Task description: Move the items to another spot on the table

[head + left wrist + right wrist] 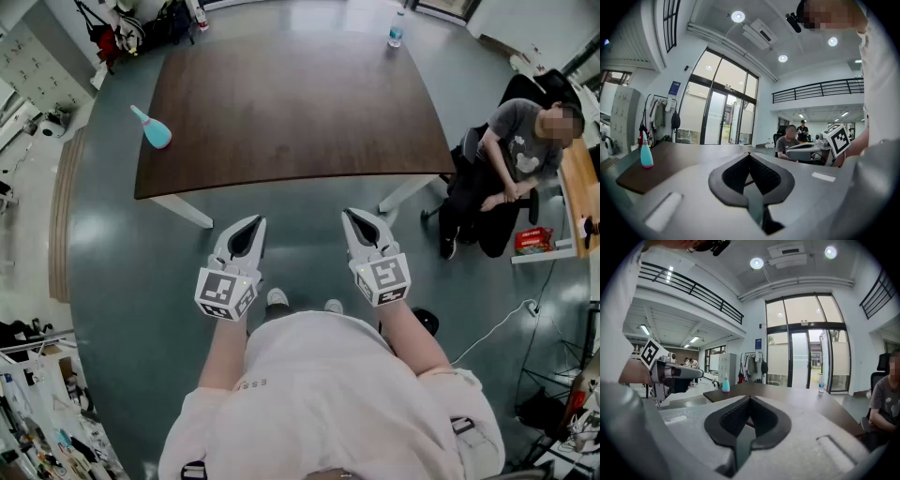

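Note:
A teal spray bottle (152, 128) stands near the left edge of the dark brown table (291, 103); it shows too in the left gripper view, bottle (646, 157), and the right gripper view, bottle (725, 385). A small clear water bottle (396, 36) stands at the table's far right; the right gripper view has this bottle (821, 383) in front of the glass doors. My left gripper (249, 223) and right gripper (353, 217) hover side by side short of the table's near edge, both shut with nothing between the jaws.
A person (511, 164) sits on a chair right of the table, beside a wooden desk (579, 187). The table's white legs (183, 210) stand on grey floor. Clutter and a coat rack (117, 33) lie at the far left.

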`<state>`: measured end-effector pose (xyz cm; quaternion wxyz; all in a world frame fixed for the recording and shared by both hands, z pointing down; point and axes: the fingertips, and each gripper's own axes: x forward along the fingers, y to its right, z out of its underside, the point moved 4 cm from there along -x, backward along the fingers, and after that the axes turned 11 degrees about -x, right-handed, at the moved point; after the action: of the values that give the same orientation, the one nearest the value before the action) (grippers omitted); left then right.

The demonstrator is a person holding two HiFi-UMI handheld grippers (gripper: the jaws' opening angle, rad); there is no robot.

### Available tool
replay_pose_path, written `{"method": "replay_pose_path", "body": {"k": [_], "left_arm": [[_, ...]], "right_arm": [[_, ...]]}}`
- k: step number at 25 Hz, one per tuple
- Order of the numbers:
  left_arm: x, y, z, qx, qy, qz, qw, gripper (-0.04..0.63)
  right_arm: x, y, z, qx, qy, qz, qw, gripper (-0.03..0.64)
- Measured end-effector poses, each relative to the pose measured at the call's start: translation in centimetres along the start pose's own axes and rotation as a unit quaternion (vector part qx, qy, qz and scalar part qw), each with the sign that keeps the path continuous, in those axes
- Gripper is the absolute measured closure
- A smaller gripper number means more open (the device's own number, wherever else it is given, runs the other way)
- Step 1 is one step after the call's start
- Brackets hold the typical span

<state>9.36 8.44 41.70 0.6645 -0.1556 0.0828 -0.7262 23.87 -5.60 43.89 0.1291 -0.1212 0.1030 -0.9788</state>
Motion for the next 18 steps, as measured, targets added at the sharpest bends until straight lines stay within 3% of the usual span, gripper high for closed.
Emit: {"method": "replay_pose_path", "body": {"k": [11,18], "left_arm": [[0.1,0.4,0.7,-0.014,0.004,-0.010,0.9998,0.586],[-1.8,-2.1,0.6,-0.024,0.016,-0.044,0.9986,0.586]], "right_arm": [[-0.5,1.5,1.0,0.024,-0.008,0.023,0.999,0.626],[2.3,-0.1,0.3,0.027,-0.001,-0.008,1.000,0.626]]}}
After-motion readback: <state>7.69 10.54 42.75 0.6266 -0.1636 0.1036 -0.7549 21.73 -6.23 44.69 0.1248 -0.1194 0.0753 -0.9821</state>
